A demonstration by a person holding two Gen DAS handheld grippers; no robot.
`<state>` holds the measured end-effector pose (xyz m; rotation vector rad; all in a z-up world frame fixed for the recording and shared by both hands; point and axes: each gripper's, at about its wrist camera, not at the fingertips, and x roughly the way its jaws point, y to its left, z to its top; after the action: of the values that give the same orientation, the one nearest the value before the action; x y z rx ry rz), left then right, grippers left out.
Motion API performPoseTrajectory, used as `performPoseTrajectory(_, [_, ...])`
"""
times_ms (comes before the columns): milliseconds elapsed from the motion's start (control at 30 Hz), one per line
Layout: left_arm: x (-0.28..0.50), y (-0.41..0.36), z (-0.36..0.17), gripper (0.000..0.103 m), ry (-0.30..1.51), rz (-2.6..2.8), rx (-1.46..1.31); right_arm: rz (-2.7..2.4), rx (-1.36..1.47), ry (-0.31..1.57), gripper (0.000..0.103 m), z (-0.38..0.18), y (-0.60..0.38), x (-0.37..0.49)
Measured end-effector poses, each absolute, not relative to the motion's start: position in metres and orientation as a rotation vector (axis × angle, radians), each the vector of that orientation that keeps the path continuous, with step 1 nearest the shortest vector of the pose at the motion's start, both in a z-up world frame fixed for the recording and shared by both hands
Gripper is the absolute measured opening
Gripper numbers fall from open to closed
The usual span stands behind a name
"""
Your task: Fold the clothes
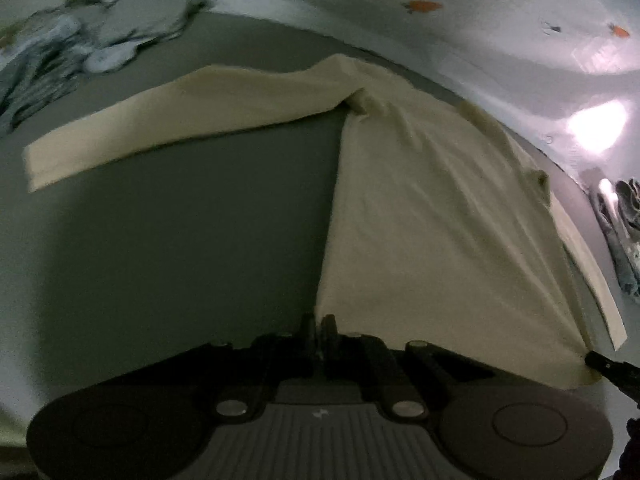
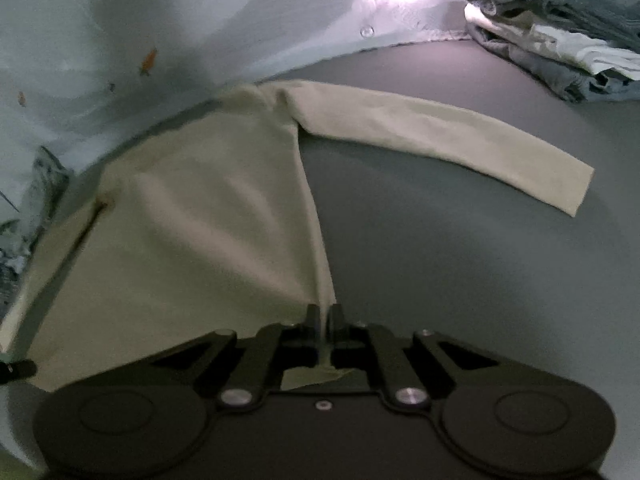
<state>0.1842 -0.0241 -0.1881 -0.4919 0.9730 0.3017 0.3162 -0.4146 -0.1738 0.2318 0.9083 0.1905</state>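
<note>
A cream long-sleeved shirt (image 1: 420,220) lies spread on a grey surface (image 1: 180,240), with one sleeve (image 1: 160,132) stretched out to the left. My left gripper (image 1: 320,326) is at the shirt's near left hem corner, its fingers shut on the edge of the cloth. In the right wrist view the same shirt (image 2: 192,216) runs up to my right gripper (image 2: 325,314), which is shut on the near right hem corner; cloth shows between and behind its fingers. The other sleeve (image 2: 440,136) lies out to the right. The right gripper's tip (image 1: 592,358) shows at the hem's far corner.
A loose heap of grey and white clothes (image 1: 60,48) lies at the far left. A folded stack of denim and white garments (image 2: 560,32) sits at the far right. A pale cloth with small orange prints (image 1: 424,6) rises behind the grey surface.
</note>
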Motion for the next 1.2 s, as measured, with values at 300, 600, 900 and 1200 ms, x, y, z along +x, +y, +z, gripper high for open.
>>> performPoseTrajectory(300, [0.173, -0.027, -0.194, 0.021, 0.927, 0.429, -0.606, 0.179, 0.183, 0.902, 0.044, -0.176, -0.422, 0.316])
performPoseTrajectory(600, [0.247, -0.002, -0.170, 0.035, 0.904, 0.418, -0.530, 0.150, 0.187, 0.809, 0.044, -0.159, -0.419, 0.380])
performPoseTrajectory(900, [0.397, 0.033, -0.169, 0.045, 0.932, 0.371, -0.398, 0.164, 0.148, 0.785, 0.044, -0.157, -0.387, 0.510])
performPoseTrajectory(1200, [0.568, 0.063, -0.193, 0.048, 0.953, 0.289, -0.355, 0.271, 0.012, 0.805, 0.047, -0.188, -0.348, 0.671])
